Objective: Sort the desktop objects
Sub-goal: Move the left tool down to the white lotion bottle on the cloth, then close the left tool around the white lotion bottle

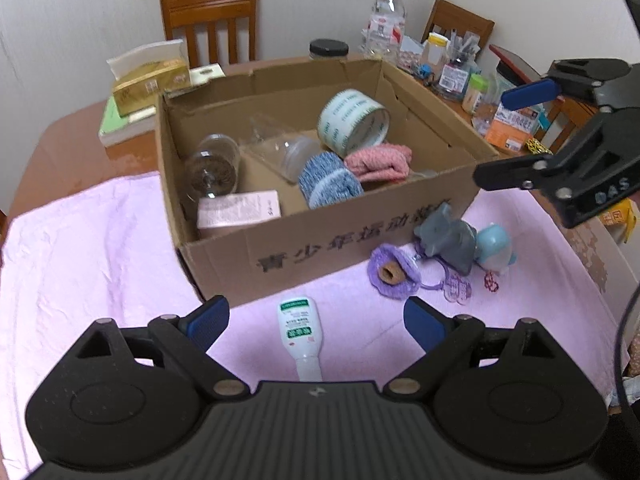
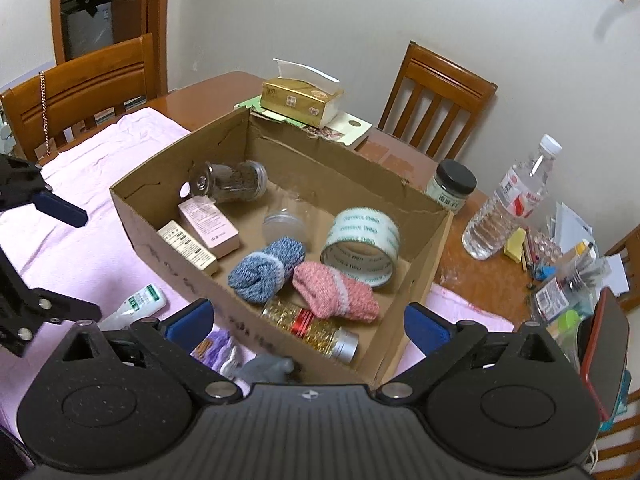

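Cardboard box sits on the pink cloth over the worktop, already holding tape, socks, jars and cartons. Just before its front wall lies the white squeeze bottle, long axis running toward the camera, cap nearest the left tool, base toward the box. Both tools are released, the right tool above the box. Best to close across the bottle's body, then lift clear of the wall.

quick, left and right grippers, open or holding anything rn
Left gripper: open, empty, above the white bottle.
Right gripper: open, empty, over the cardboard box.
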Available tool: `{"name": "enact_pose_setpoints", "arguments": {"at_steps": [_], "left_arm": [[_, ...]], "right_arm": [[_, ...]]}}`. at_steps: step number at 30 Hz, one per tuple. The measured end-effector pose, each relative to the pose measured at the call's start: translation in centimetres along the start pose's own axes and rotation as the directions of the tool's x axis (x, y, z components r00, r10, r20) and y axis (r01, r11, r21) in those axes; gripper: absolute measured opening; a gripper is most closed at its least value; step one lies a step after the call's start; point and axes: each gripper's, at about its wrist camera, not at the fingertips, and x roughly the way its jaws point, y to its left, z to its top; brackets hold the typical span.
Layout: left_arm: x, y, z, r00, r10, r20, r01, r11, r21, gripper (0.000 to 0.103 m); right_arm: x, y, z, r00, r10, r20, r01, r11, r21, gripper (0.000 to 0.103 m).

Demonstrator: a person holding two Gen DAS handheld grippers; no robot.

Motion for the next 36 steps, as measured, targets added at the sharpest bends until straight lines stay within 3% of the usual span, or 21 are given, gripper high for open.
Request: {"name": "enact_pose_setpoints", "arguments": {"at_steps": [6,16,22,36], "left_arm": [[2.2,-0.1,-0.7,0.999,-0.017,-0.035,0.017,1.0,-0.007,0.094],[5.4,-0.5,-1.5,0.997,0.025,-0.074,-0.025,1.0,0.005,0.094],[7.0,-0.6,-1.3,0.996,0.022,-0.09,-0.022,1.0,0.0,0.094],[9.0,-1.6,-1.3,0.992,0.028,-0.122,-0.028,1.0,0.004,0.094]], "right_arm": [[-1.2,0.8,-1.3,0.999,-0.034,0.004,0.034,0.999,0.012,0.103],[-1.4,1.8,-4.8,0.997,-0.066,-0.043,0.071,0.991,0.114,0.103],[-0.2,1.9,-7.4,0.994,-0.034,-0.105,0.057,0.973,0.225,0.103],[1.7,1.1,-10.4,0.985,0.011,-0.175,0.042,0.954,0.296,0.103]]}}
